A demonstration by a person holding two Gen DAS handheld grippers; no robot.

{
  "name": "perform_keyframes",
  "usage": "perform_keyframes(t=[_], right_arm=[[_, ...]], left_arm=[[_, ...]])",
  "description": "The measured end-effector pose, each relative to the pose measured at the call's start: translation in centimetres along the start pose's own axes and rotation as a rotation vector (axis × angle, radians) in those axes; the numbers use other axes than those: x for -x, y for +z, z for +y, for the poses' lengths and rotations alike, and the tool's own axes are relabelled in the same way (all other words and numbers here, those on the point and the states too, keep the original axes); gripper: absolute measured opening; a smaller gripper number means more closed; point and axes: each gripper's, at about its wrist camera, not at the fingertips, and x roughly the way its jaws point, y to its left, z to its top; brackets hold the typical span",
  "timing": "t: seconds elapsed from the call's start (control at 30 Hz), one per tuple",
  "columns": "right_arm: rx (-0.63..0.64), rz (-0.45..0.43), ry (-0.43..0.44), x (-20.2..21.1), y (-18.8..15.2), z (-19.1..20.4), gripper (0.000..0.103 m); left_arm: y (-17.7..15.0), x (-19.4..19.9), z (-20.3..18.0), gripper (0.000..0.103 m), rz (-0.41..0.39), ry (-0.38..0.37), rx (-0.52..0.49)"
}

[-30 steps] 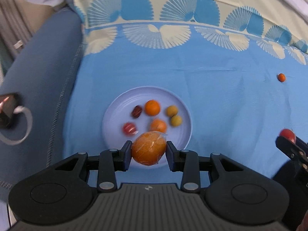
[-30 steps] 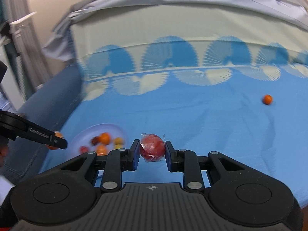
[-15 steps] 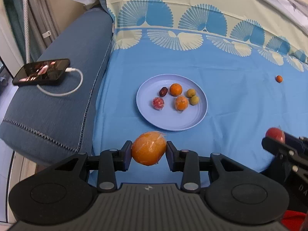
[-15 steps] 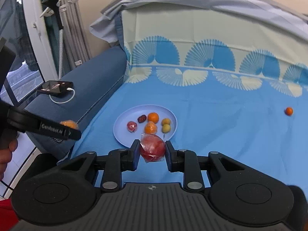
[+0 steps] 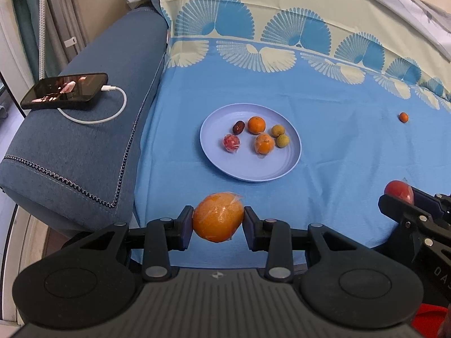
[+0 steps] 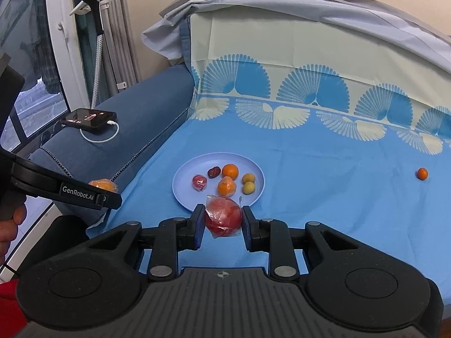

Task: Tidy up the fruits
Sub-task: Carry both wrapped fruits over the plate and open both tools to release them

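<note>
With the left gripper (image 5: 218, 224) clamped on a wrapped orange (image 5: 218, 217) and the right gripper (image 6: 222, 224) on a wrapped red fruit (image 6: 223, 216), both at frame bottom, the carry step looks underway; next, release onto the centre plate (image 5: 270, 173)

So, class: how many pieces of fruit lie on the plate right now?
6 on the plate: wrapped red fruit, dark date, two oranges and two yellow-green fruits. None seems hidden.
</note>
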Motion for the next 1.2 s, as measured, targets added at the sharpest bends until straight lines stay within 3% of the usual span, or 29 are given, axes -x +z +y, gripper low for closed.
perform_keyframes(t=[0.7, 1.2], right_arm=[[-0.007, 0.055, -0.005, -4.0, 0.5, -0.7, 0.029], [-0.002, 0.122, 0.008, -13.1, 2.2, -1.8, 0.029]], left_arm=[[2.1, -3.8, 0.3, 0.041, 0.060, 0.001, 0.010], [7.1, -11.9, -0.4, 0.041, 0.116, 0.008, -0.022]])
